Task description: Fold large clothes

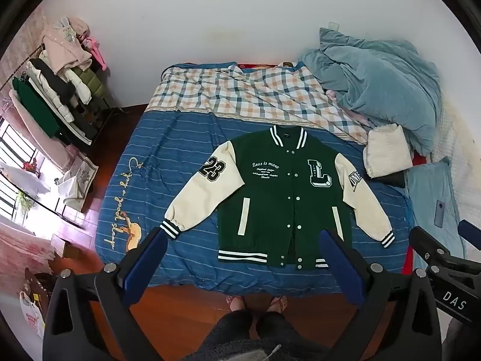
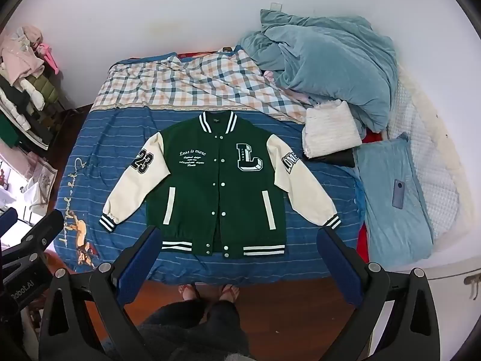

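We hold both the left gripper (image 1: 242, 245) and right gripper (image 2: 240, 242) with fingers spread and empty above the varsity jacket (image 2: 215, 186), which lies flat, unfolded, sleeves out on the bed (image 2: 315, 258); every fold remains.

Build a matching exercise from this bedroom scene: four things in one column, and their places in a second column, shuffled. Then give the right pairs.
Things:
1. varsity jacket
2. phone
3. blue duvet
4. white folded cloth

Places:
A. bunched up at the far right of the bed
B. lying on the light blue pillow
C. spread flat, front up, on the striped blue sheet
D. between the jacket's sleeve and the duvet, on top of something dark

Pairs: 1-C, 2-B, 3-A, 4-D
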The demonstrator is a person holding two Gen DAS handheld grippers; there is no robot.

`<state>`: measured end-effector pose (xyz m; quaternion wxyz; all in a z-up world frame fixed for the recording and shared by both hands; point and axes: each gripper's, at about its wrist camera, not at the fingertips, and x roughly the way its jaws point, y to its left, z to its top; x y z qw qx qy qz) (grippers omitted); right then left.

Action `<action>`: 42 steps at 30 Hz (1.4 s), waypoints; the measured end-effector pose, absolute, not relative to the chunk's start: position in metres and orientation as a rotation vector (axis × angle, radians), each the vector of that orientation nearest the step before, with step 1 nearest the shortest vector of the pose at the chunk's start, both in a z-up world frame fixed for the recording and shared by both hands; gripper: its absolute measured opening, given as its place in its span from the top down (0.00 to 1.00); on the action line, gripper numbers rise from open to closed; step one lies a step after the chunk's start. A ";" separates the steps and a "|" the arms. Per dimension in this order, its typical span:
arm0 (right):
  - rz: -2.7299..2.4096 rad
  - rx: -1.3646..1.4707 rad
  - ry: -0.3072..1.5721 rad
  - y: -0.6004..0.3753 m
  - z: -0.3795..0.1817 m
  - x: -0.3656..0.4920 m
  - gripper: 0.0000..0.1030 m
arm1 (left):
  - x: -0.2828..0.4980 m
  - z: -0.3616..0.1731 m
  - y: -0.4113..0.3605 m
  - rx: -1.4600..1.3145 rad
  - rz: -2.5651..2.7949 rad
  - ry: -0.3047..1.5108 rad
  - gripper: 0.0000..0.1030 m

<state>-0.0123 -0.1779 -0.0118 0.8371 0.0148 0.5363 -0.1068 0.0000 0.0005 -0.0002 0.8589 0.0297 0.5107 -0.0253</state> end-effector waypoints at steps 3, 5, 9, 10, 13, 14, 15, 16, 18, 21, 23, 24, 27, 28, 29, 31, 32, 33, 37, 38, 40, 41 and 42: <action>-0.226 0.030 1.138 -0.178 -0.012 -0.012 0.00 | 0.000 0.000 0.002 0.054 -0.060 1.079 0.00; -0.225 0.031 1.139 -0.178 -0.012 -0.012 0.00 | 0.000 0.000 0.002 0.055 -0.051 1.077 0.00; -0.225 0.030 1.139 -0.178 -0.012 -0.011 0.00 | -0.001 -0.001 0.003 0.057 -0.047 1.074 0.00; -0.225 0.031 1.139 -0.179 -0.012 -0.011 0.00 | -0.002 -0.001 0.004 0.057 -0.048 1.074 0.00; -0.225 0.030 1.139 -0.179 -0.013 -0.010 0.00 | 0.000 -0.001 0.003 0.061 -0.047 1.078 0.00; -0.226 0.031 1.140 -0.180 -0.013 -0.010 0.00 | -0.002 -0.004 0.004 0.061 -0.047 1.077 0.00; -0.226 0.031 1.140 -0.180 -0.014 -0.010 0.00 | -0.003 -0.005 0.005 0.061 -0.046 1.078 0.00; -0.226 0.029 1.140 -0.180 -0.014 -0.010 0.00 | -0.003 -0.006 0.006 0.061 -0.047 1.078 0.00; -0.225 0.031 1.140 -0.181 -0.015 -0.010 0.00 | -0.004 -0.007 0.009 0.062 -0.046 1.077 0.00; -0.225 0.028 1.140 -0.181 -0.015 -0.009 0.00 | -0.003 -0.004 0.005 0.061 -0.047 1.081 0.00; -0.226 0.026 1.140 -0.182 -0.014 -0.009 0.00 | -0.004 -0.005 0.007 0.062 -0.049 1.080 0.00; -0.227 0.026 1.140 -0.183 -0.013 -0.009 0.00 | -0.005 -0.004 0.008 0.061 -0.049 1.079 0.00; -0.229 0.029 1.138 -0.181 -0.015 -0.008 0.00 | -0.007 -0.004 0.012 0.062 -0.053 1.077 0.00; -0.227 0.028 1.138 -0.181 -0.014 -0.008 0.00 | -0.008 -0.004 0.013 0.062 -0.055 1.077 0.00; -0.226 0.029 1.138 -0.182 -0.013 -0.008 0.00 | -0.009 -0.004 0.015 0.061 -0.055 1.076 0.00; -0.226 0.028 1.139 -0.183 -0.013 -0.010 0.00 | 0.004 -0.001 0.005 0.065 -0.050 1.082 0.00; -0.225 0.028 1.140 -0.183 -0.012 -0.010 0.00 | 0.005 0.000 0.006 0.064 -0.051 1.083 0.00; -0.225 0.029 1.139 -0.183 -0.012 -0.011 0.00 | 0.005 0.000 0.006 0.064 -0.051 1.081 0.00; -0.224 0.030 1.140 -0.184 -0.012 -0.012 0.00 | 0.005 0.001 0.009 0.065 -0.052 1.077 0.00; -0.224 0.029 1.139 -0.184 -0.011 -0.012 0.00 | 0.006 0.001 0.010 0.065 -0.051 1.077 0.00; -0.222 0.027 1.137 -0.183 -0.012 -0.006 0.00 | 0.007 0.004 0.007 0.062 -0.048 1.079 0.00; -0.222 0.025 1.137 -0.185 -0.008 -0.004 0.00 | 0.006 0.002 0.004 0.066 -0.049 1.080 0.00; -0.219 0.023 1.136 -0.185 -0.008 -0.004 0.00 | 0.006 0.003 0.005 0.066 -0.049 1.079 0.00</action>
